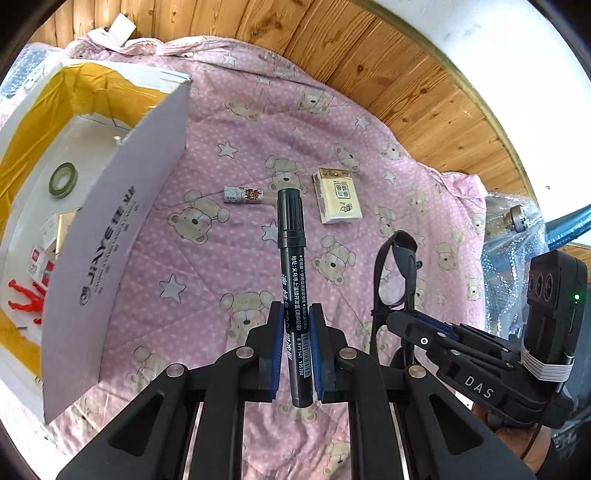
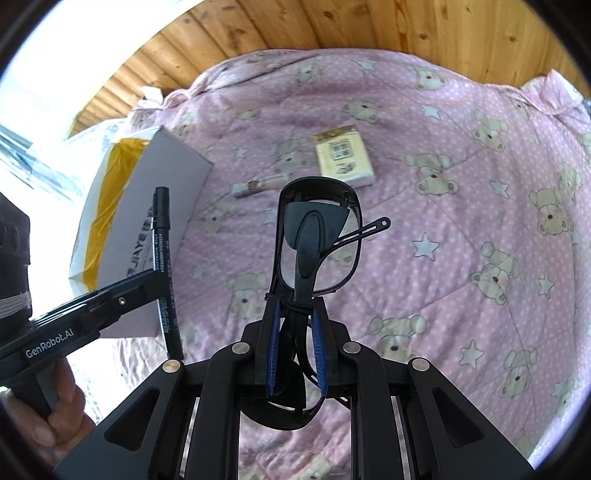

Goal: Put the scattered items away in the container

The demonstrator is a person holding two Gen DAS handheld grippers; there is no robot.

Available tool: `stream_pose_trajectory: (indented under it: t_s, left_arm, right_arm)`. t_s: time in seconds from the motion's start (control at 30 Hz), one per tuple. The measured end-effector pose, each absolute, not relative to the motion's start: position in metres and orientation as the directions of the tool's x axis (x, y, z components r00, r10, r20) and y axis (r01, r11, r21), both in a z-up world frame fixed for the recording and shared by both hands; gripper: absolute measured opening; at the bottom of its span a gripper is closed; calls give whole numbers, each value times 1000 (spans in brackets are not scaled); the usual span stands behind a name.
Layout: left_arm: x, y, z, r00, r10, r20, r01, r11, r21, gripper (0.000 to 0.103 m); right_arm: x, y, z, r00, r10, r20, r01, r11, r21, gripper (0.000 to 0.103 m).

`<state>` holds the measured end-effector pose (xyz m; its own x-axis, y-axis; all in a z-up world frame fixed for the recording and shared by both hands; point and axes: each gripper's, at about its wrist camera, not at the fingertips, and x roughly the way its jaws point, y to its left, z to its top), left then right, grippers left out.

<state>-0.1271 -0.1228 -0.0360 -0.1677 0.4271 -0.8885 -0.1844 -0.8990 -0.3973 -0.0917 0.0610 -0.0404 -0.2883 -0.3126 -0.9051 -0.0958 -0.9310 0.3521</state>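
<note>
My left gripper (image 1: 294, 314) is shut on a black marker (image 1: 291, 254) that points away over the pink quilt. The same marker (image 2: 162, 240) and left gripper (image 2: 155, 280) show at the left of the right wrist view. My right gripper (image 2: 293, 308) is shut on folded black glasses (image 2: 314, 236), held upright; these glasses (image 1: 395, 273) also appear at the right in the left wrist view. The open cardboard box (image 1: 122, 221) with yellow lining stands to the left. A cream cigarette pack (image 1: 338, 195) and a small tube (image 1: 245, 194) lie on the quilt ahead.
The box holds a green tape roll (image 1: 63, 180), a red toy figure (image 1: 27, 301) and small packets. The pink bear-print quilt (image 2: 461, 221) covers the surface, with wooden planks (image 2: 295, 26) behind. Bubble wrap (image 1: 513, 251) lies at the right edge. A hand (image 2: 55, 417) holds the left gripper.
</note>
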Motion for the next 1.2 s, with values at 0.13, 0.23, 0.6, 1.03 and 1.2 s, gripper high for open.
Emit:
stream_pose_trajectory:
  t_s: [0.13,0.23,0.6,1.03,1.2]
  left_arm:
    - [-117,-136,-26,-184,438,-880,-181,-895,-408,14]
    - [-111,-146,-20,-198,444,-874,-174,-893,-414,14]
    - [-88,-187,4,-255,461,-850,-141,-887,-439,14]
    - [-73,-238,24,-332,465,-821,-82,-881,-465,14]
    - [-70,-266,30,-361,460,-811,-48,-878,-476,14]
  right_arm:
    - [-87,43,-30,-291,-312,-904,-66,-936,345,17]
    - [-83,29,-23,-290,-313,-904,-41,-940,339,17]
    - [-76,-24,2,-290,-326,-900,59,-945,323,17]
    - [-74,-85,34,-301,-345,-889,182,-936,302,17]
    - [-77,-111,46,-304,-359,-883,230,-927,297,17]
